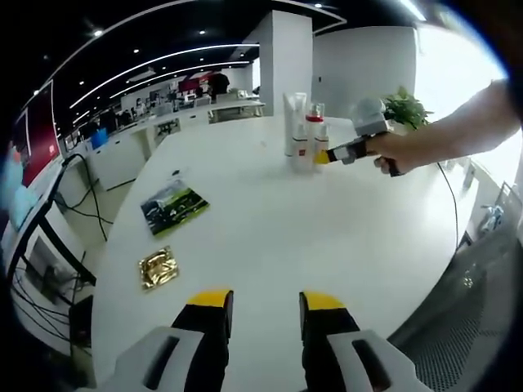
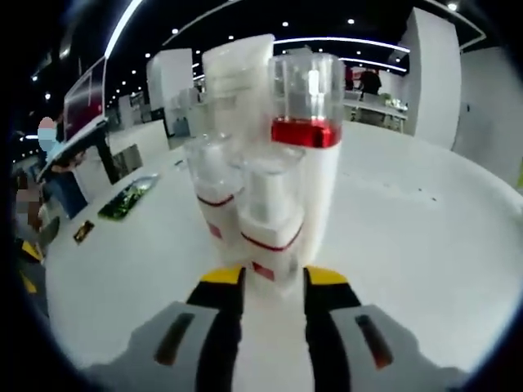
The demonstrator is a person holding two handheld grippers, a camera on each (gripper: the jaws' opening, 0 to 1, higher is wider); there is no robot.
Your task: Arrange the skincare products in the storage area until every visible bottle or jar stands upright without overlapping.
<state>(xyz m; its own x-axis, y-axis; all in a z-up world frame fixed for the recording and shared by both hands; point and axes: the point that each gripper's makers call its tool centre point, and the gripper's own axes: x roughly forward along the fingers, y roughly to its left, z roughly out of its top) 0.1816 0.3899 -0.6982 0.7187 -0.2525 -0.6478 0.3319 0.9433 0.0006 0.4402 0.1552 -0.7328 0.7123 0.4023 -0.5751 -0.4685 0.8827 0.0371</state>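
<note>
While upright, bottle [image 2: 268, 224] seemingly sits between right claw [image 2: 274, 278] tips.

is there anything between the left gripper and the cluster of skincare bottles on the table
Nothing visible stands between them. Bare white table runs from the left gripper to the bottles. The photo card and gold packet lie off to one side. The right gripper is at the bottles.

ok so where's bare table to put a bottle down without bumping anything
Widest free patch: the white table between the left gripper and the bottle cluster, right of the green leaflet and gold packet. Bare table also lies right of the cluster in the right gripper view. Crowded: the cluster itself, where the right gripper is at the front bottle.
</note>
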